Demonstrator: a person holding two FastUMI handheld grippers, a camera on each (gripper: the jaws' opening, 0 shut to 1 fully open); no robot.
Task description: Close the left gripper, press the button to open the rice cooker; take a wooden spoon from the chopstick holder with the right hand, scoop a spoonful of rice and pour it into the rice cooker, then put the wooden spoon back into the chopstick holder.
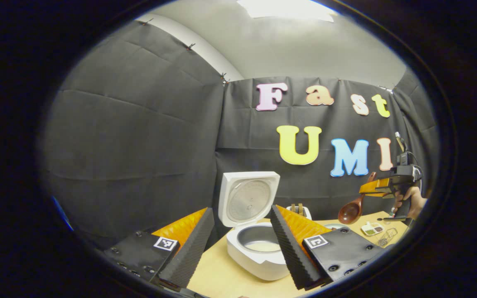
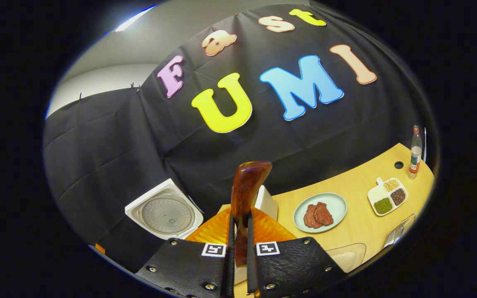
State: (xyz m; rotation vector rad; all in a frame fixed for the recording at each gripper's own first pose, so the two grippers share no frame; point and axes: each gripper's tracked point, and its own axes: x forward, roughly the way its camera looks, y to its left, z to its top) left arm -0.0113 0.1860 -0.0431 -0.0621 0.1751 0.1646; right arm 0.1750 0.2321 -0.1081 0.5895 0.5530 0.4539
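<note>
Rice cooker (image 1: 259, 248), one of it, stood on the pale wooden table (image 1: 218, 277) with its lid (image 1: 247, 198) swung up and back, so that the round inner plate faced forward and the pot below lay open with a pale layer at its bottom. In the left gripper view the left gripper (image 1: 238, 244) hung in front of the cooker with its two fingers spread wide apart and nothing between them, the cooker framed in the gap. Off to its right a hand (image 1: 410, 203) held the right gripper (image 1: 373, 188) up above the table, and one wooden spoon (image 1: 352, 209) hung from it with the bowl lowest and tilted toward the cooker. In the right gripper view the same spoon (image 2: 244, 194) stood between that gripper's (image 2: 240, 244) two fingers, which were drawn in narrow and pressed against its handle from both sides. One white chopstick holder (image 1: 298, 211) stood behind the cooker near the booth wall. On the table in the right gripper view lay one pale green plate (image 2: 320, 212) with two dark red pieces of meat, one white sectioned dish (image 2: 387, 195) with three fillings, one small bottle (image 2: 415, 151) near the far edge, and one clear container (image 2: 348, 254) close beside the gripper.
</note>
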